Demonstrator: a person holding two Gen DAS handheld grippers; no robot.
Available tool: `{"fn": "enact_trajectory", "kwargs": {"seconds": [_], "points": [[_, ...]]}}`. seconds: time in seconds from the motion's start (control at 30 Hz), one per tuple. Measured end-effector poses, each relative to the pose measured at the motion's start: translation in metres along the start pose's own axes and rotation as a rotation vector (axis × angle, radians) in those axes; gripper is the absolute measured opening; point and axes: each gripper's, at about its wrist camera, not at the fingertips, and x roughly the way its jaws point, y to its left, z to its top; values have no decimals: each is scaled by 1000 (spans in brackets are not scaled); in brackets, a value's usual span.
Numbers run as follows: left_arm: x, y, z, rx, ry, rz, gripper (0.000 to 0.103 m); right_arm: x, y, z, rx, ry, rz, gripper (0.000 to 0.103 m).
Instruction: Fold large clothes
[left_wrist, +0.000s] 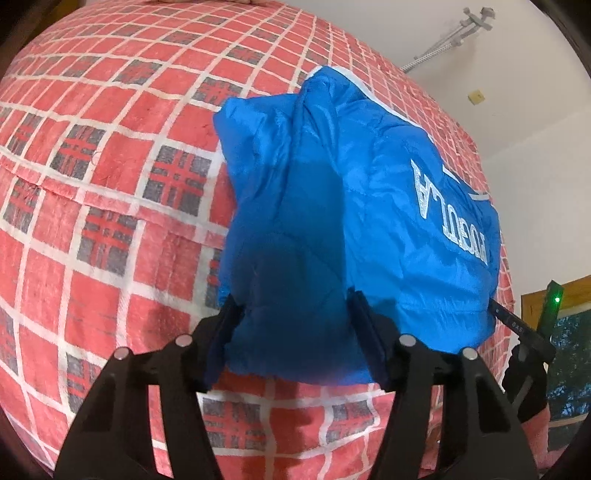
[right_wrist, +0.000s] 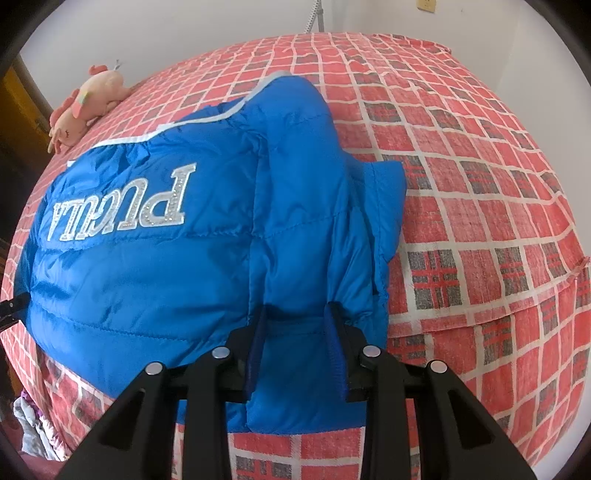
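A bright blue puffer jacket (left_wrist: 351, 184) with silver lettering lies on a bed covered by a red checked blanket (left_wrist: 110, 184). My left gripper (left_wrist: 293, 299) is shut on a bunched fold at the jacket's near left edge, and the fabric fills the gap between its fingers. In the right wrist view the same jacket (right_wrist: 147, 266) is spread with its lettering upside down. There my right gripper (right_wrist: 297, 310) is shut on the near hem at the jacket's right side, where a folded sleeve layer lies on top. The right gripper's black finger (left_wrist: 517, 325) shows beyond the jacket's corner.
A pink plush toy (right_wrist: 88, 107) lies at the far left edge of the bed. A heap of other clothes (right_wrist: 33, 424) sits low at the left beside the bed. The blanket (right_wrist: 480, 184) stretches bare to the right. White walls stand behind the bed.
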Motion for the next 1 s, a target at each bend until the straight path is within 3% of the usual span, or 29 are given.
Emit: {"fn": "enact_trajectory", "kwargs": {"seconds": [0.13,0.27,0.43,0.6,0.83,1.0], "points": [[5,14,1,-58,19,-45,71,1,-1,1,-5,1,2,32],[7,17,0,-52,21,-51,71,2,0,1,-6,1,3,32],[-3,7,0,-64,-4,-83,31,2,0,1,-6,5,1,32],[-8,-7,2,-28,-18,-45,26,2,0,4,-7,19,-2,32],[8,14,-3,-144,-5,-124,23,3,1,4,-15,28,-18,32],[-22,-14,-1,-88,-84,-118,19,-7,-5,10,1,48,2,32]]}}
